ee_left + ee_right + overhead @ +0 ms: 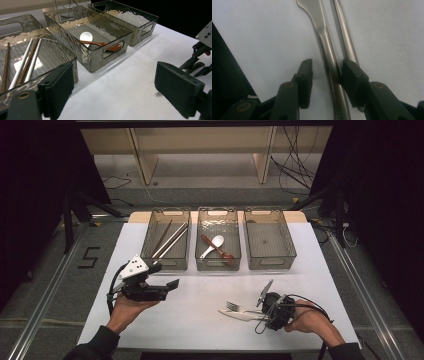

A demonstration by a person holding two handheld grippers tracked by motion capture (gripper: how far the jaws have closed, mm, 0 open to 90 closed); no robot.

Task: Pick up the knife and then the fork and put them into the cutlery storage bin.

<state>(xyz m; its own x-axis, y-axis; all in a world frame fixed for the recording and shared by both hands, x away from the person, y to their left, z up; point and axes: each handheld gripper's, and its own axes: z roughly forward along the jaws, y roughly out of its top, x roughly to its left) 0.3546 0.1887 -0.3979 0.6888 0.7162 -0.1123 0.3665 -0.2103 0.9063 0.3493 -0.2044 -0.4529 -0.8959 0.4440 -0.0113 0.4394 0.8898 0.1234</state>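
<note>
It looked like a lab set up for recording. A table point(150, 320) with a white cover stood between dark curtains point(30, 195). Loose cables point(295, 165) lay on the bare floor behind it, near a plain wooden shelf frame point(200, 150). Metal rails point(45, 305) ran along the floor.

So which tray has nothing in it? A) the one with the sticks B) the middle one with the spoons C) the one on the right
C: in the high view the right tray shows a bare floor, while the left tray holds chopsticks and the middle tray holds a white spoon and a brown spoon.
</note>
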